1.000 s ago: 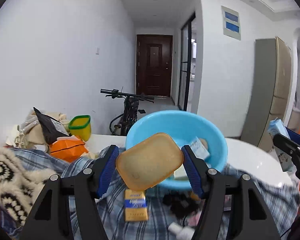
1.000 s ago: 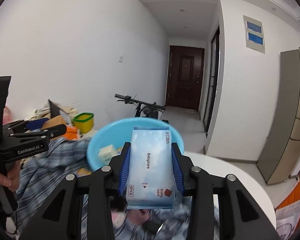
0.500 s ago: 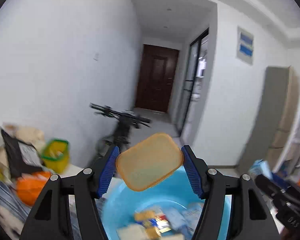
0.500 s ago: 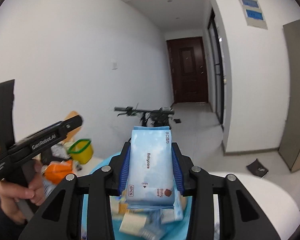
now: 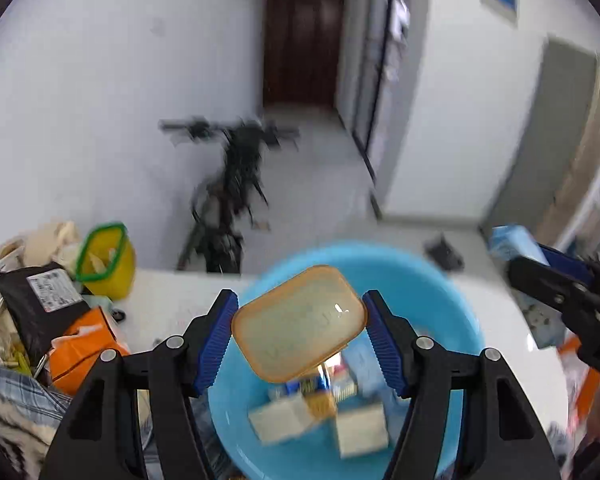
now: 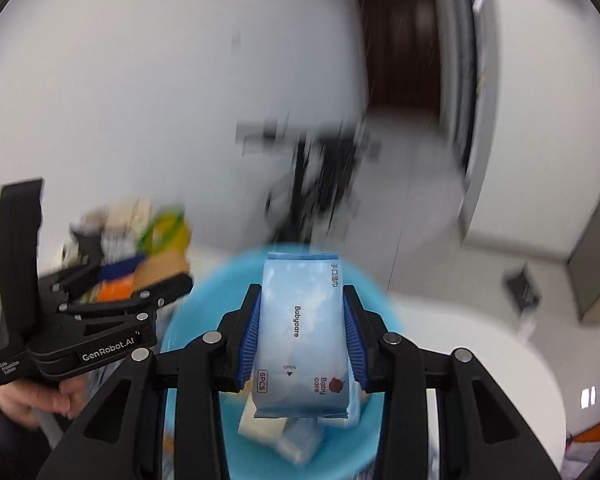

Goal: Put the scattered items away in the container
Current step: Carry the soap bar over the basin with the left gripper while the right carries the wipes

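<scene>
Left wrist view: the left hand-held gripper (image 5: 298, 334) has its two blue pads clamped on one orange-rimmed translucent lid (image 5: 299, 322), tilted, hanging above the one blue basin (image 5: 456, 280). Down in the basin lie several small packets, blurred, so I can't count them exactly. The basin sits on the white worktop (image 5: 172, 292). To the left there's one yellow tub (image 5: 108, 260) with a green rim, one black pouch (image 5: 40, 300), and one orange pack (image 5: 86, 340) just beside it. At the right edge, the right hand-held gripper (image 5: 540, 276) shows with a light blue pack.

Right wrist view: the right hand-held gripper (image 6: 302, 336) is pinched tight on one wipes pack (image 6: 302, 332), held over the basin (image 6: 188, 320). At the left, the left hand-held gripper (image 6: 140, 288) is held by one hand (image 6: 40, 400). One bicycle (image 6: 312, 184) stands behind, blurred.
</scene>
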Demonstrator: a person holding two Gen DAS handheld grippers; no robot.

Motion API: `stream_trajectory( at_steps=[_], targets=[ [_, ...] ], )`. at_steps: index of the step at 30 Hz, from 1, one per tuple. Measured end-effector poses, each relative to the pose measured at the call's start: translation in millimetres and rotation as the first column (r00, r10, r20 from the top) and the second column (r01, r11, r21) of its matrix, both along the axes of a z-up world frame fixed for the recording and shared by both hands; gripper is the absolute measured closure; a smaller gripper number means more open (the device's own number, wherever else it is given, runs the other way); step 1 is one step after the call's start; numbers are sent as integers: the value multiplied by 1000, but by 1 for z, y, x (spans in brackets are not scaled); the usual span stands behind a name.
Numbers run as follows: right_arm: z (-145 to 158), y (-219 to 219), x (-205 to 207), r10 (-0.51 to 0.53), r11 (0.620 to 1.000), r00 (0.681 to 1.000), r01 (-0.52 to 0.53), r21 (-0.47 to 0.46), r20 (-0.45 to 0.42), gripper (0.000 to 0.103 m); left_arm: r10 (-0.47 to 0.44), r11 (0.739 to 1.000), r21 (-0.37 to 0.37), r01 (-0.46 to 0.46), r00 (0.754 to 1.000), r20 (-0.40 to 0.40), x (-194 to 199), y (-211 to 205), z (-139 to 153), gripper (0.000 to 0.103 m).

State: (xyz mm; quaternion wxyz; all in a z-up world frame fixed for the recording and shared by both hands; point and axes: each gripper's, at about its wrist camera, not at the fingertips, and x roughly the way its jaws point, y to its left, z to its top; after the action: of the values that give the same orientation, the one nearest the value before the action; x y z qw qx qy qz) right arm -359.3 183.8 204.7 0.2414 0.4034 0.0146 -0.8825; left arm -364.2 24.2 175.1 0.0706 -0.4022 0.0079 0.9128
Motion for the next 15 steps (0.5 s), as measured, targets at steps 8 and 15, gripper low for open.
stream_trajectory(
  at_steps=[8, 15],
  targets=[
    [5, 18, -38, 14, 991, 981, -39, 126, 195, 66, -31, 994, -101, 45, 990, 135, -10, 9, 4, 36],
    [-15, 18, -38, 36, 996, 971, -55, 75, 237, 66, -52, 996, -64, 62, 988, 148, -15, 3, -4, 36]
  ],
)
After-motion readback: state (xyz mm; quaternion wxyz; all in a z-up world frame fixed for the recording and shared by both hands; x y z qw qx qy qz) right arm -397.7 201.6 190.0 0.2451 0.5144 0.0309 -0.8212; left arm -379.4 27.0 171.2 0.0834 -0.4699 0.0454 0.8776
